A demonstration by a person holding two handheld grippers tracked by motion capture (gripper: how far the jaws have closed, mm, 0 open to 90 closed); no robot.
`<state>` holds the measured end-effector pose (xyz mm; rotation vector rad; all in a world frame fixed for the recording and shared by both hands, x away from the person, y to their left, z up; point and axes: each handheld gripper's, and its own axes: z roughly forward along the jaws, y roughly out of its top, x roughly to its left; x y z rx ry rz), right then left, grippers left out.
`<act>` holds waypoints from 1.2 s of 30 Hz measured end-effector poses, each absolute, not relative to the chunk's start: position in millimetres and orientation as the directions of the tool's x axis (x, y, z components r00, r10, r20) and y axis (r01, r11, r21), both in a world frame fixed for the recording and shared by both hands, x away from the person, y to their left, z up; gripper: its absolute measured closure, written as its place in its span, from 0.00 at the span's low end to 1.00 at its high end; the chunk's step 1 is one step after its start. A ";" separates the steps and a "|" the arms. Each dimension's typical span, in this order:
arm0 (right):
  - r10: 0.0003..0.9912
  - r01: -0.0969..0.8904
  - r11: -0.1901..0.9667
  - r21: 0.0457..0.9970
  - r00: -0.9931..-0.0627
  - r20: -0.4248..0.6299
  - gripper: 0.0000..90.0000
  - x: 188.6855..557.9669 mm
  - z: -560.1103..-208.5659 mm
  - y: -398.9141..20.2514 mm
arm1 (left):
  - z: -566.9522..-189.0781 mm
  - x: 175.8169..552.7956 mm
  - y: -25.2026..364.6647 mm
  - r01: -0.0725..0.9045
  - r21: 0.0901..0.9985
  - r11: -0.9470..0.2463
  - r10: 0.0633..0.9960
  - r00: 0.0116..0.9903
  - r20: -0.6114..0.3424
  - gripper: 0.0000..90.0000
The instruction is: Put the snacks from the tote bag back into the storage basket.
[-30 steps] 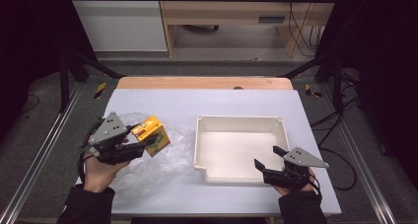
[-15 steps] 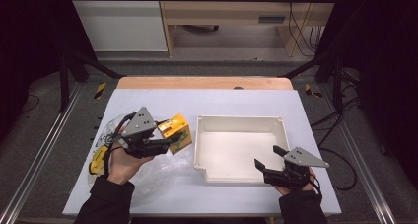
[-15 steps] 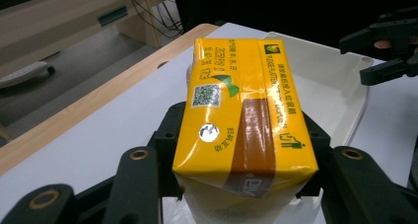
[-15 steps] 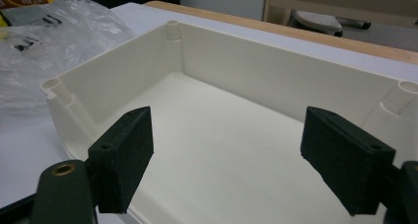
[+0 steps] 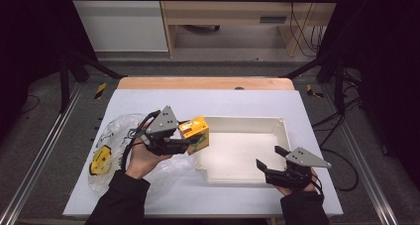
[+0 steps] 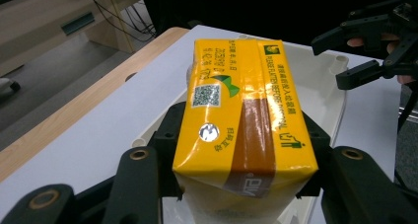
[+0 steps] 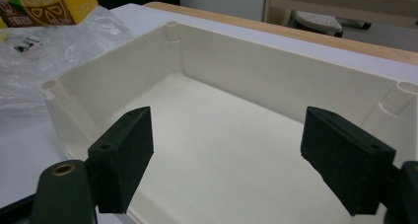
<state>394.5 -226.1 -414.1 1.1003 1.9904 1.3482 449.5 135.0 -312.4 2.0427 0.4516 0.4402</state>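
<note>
Carton: the yellow rectangular drink carton (image 6: pixel 244 110) is showing glossy printed faces, a square code patch, a small round silver foil spot and a brown band running along its length; its corners are crisp and its lower end is slightly creased.
Carton place: it is hanging above the white counter (image 5: pixel 237 103), right at the left rim of the tray, near the tray's far left corner in the high view (image 5: pixel 194 133).
Left tool: the left tool (image 6: pixel 241 165) is clamping the yellow carton between its two black pads, one pad pressing on each long side.
Right tool: the right tool (image 7: pixel 226 155) is standing released, its two blocky matte black pads well apart with nothing between them, hovering over the near right edge of the tray.
Tray: the cream rectangular plastic tray (image 7: pixel 276 71) is lying flat on the counter, with smooth low walls, rounded corners and small tubular posts at the corners.
Bag: the crumpled clear plastic bag (image 5: pixel 116 136) is lying on the counter left of the tray, thin and wrinkled, with a yellow round item (image 5: pixel 101 160) inside it.
Counter edge: a light wooden strip (image 5: pixel 205 83) is running along the far side.
</note>
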 end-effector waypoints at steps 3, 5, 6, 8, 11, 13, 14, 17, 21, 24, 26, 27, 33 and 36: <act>0.833 0.345 0.185 0.920 -0.553 0.040 0.22 394.7 -414.0 -226.4 | -314.2 450.6 130.1 0.127 0.872 -0.472 0.467 0.875 0.125 0.56; 0.834 0.342 0.186 0.921 -0.551 0.036 0.22 395.2 -414.0 -227.1 | -315.4 451.2 127.0 0.123 0.870 -0.477 0.457 0.881 0.126 0.56; 0.835 0.346 0.182 0.920 -0.548 0.041 0.22 395.2 -414.0 -227.2 | -315.9 451.5 125.8 0.120 0.870 -0.479 0.454 0.882 0.128 0.56; 0.837 0.347 0.180 0.921 -0.545 0.042 0.22 395.5 -414.2 -227.8 | -317.7 452.2 122.6 0.115 0.870 -0.480 0.442 0.888 0.126 0.56; 0.838 0.347 0.182 0.920 -0.545 0.040 0.22 396.0 -414.5 -228.5 | -321.5 453.4 116.1 0.104 0.868 -0.485 0.418 0.900 0.125 0.56; 0.839 0.346 0.180 0.921 -0.543 0.040 0.22 396.3 -414.7 -228.8 | -323.3 453.8 112.8 0.099 0.868 -0.487 0.407 0.905 0.125 0.56; 0.839 0.346 0.181 0.921 -0.543 0.039 0.22 396.4 -414.7 -228.9 | -324.2 454.0 111.1 0.099 0.867 -0.488 0.402 0.907 0.123 0.56; 0.841 0.347 0.179 0.921 -0.540 0.040 0.22 396.6 -414.8 -229.5 | -327.6 455.2 106.1 0.094 0.868 -0.488 0.387 0.915 0.119 0.56; 0.841 0.345 0.177 0.922 -0.539 0.041 0.22 396.7 -414.7 -230.3 | -331.8 457.4 101.0 0.094 0.864 -0.495 0.374 0.920 0.114 0.56; 0.841 0.345 0.175 0.922 -0.539 0.042 0.22 396.8 -414.8 -230.6 | -334.8 459.1 97.4 0.093 0.862 -0.498 0.362 0.926 0.109 0.56; 0.841 0.347 0.174 0.921 -0.539 0.044 0.22 397.0 -415.1 -230.7 | -337.0 460.4 94.8 0.093 0.862 -0.498 0.353 0.930 0.103 0.56; 0.842 0.347 0.175 0.921 -0.538 0.043 0.22 397.1 -415.2 -231.0 | -337.9 461.2 93.9 0.093 0.862 -0.498 0.349 0.932 0.101 0.56; 0.843 0.346 0.169 0.923 -0.536 0.047 0.22 397.2 -415.0 -232.2 | -344.8 466.7 89.2 0.098 0.860 -0.500 0.324 0.942 0.081 0.56; 0.842 0.349 0.171 0.922 -0.538 0.047 0.22 397.3 -415.4 -231.8 | -349.3 469.0 87.0 0.099 0.858 -0.504 0.307 0.949 0.071 0.56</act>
